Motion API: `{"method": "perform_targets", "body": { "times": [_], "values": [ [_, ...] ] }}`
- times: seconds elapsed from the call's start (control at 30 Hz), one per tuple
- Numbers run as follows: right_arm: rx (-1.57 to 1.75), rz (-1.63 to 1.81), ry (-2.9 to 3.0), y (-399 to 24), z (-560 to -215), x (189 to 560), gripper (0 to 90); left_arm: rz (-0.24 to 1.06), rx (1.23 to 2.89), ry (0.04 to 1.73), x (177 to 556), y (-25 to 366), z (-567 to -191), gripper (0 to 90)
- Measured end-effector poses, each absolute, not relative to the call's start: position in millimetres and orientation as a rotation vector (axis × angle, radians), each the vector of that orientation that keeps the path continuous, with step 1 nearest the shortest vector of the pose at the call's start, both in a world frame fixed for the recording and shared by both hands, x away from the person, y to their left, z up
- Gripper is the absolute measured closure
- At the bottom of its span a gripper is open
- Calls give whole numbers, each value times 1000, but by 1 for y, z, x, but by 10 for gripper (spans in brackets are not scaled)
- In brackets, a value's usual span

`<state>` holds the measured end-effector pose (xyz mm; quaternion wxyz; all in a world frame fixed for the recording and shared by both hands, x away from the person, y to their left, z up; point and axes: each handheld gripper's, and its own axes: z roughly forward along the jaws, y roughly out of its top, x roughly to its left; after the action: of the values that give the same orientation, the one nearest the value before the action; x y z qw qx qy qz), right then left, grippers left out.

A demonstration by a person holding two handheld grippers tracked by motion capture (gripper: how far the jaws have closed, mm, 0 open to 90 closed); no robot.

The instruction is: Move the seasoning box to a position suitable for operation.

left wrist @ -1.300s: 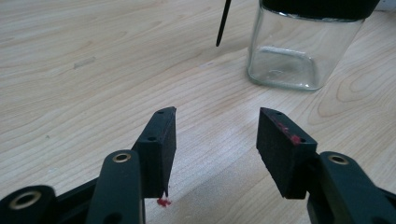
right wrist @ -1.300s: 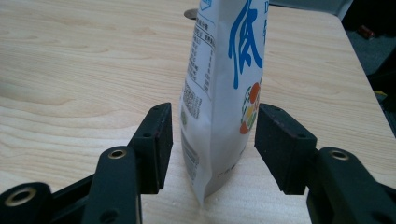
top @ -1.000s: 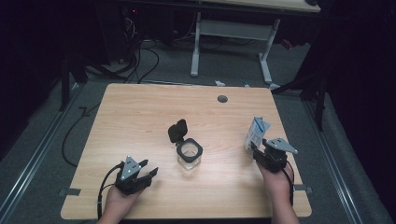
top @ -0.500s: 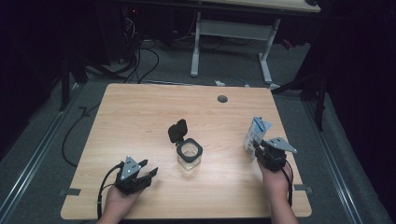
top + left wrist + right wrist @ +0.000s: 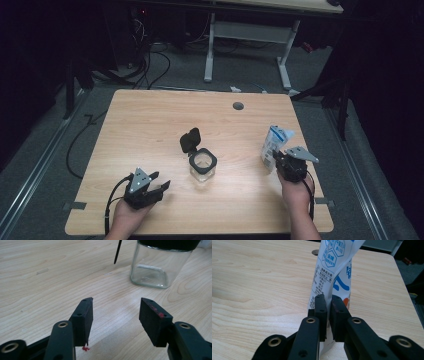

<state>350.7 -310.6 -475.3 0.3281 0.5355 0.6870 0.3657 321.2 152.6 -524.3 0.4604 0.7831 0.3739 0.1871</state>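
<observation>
Left gripper (image 5: 161, 185): held released at the table's (image 5: 150, 120) 7 o'clock, nothing between the jaws.
Glass jar (image 5: 202, 166): stood at table centre, lid flipped up.
Right gripper (image 5: 274, 157): just closed, clenched on the white-blue pouch (image 5: 274, 144) at 4 o'clock.

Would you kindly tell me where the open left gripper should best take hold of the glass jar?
Probably the jar's flat clear side walls, below the black collar, approached level from the left gripper's side; the open lid stands behind the mouth.
</observation>
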Motion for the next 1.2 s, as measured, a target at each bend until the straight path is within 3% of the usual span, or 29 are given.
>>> {"method": "perform_targets", "body": {
  "times": [0.6,1.2],
  "values": [
    [1408,997,1846,-314,-472,354,869,432,1950,849,318,148,-524,411],
    [1356,947,2064,-305,-445,354,885,427,1937,847,317,149,-524,411]
  ]
}}
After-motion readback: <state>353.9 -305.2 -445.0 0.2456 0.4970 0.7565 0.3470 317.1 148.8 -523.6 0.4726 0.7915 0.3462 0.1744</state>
